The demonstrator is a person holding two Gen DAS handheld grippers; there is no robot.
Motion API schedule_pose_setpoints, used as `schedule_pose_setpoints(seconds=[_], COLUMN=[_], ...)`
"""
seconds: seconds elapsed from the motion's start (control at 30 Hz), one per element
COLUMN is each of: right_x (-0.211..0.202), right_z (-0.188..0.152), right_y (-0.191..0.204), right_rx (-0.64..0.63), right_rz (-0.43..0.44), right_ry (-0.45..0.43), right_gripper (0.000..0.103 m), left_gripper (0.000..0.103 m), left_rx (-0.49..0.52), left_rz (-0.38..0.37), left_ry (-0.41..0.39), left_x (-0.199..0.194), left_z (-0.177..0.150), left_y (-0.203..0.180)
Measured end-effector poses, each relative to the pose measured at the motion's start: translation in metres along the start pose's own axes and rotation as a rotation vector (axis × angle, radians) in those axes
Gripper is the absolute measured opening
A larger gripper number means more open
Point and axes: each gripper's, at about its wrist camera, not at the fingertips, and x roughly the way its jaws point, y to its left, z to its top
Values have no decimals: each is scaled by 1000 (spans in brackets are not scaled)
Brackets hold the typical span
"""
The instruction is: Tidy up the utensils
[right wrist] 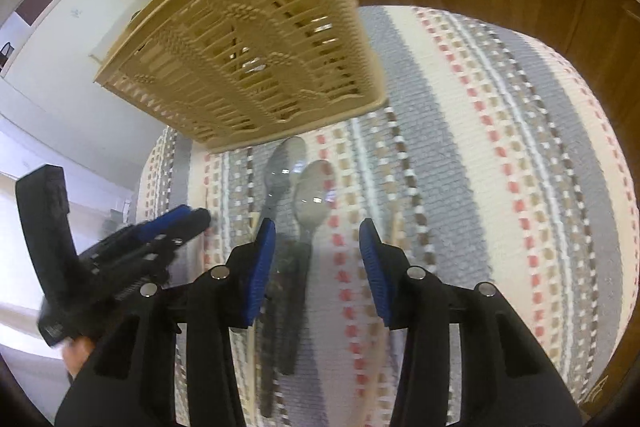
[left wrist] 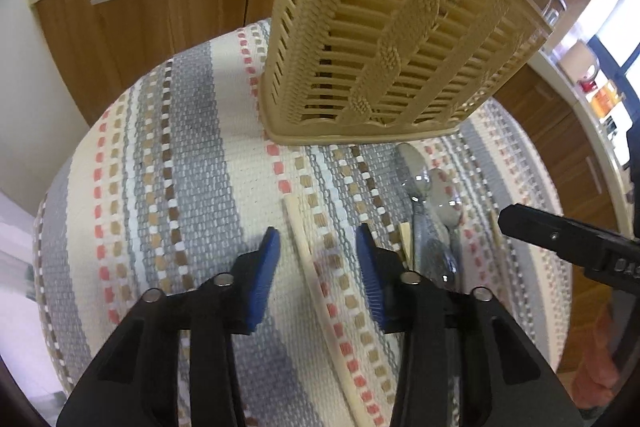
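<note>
The left tongs (left wrist: 316,239) stand released, a pale chopstick (left wrist: 320,291) lying on the striped cloth (left wrist: 200,187) between the blue pads (left wrist: 264,275), untouched. The right tongs (right wrist: 318,239) are released too, over two spoons (right wrist: 308,203) lying side by side. Beyond them, the beige slotted utensil basket (left wrist: 384,47) stands upright on the table. Wooden cabinets (left wrist: 132,23) are behind.

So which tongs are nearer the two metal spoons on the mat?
Right. The right tongs hang directly over the spoons, whose handles run between the open jaws. The left tongs straddle a chopstick beside them, the spoons lying just outside.
</note>
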Motion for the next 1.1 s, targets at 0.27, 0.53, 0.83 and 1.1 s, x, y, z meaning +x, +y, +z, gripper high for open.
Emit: schedule_pose_setpoints(seconds=[0.27, 0.53, 0.83, 1.1], right_x=[25, 51, 70, 70], right_z=[14, 24, 31, 19], right_y=[21, 49, 73, 76], right_rx=[4, -12, -32, -67], right_rz=[17, -1, -177, -154], right_ry=[79, 120, 139, 118], right_gripper=[40, 34, 20, 0], left_gripper=[4, 4, 4, 4], left_rx=[74, 6, -59, -89], left_rz=[141, 51, -36, -51], left_ry=[-48, -35, -32, -22], left_x=[7, -7, -19, -8], left_z=[2, -1, -3, -3], left_y=[-9, 31, 54, 53])
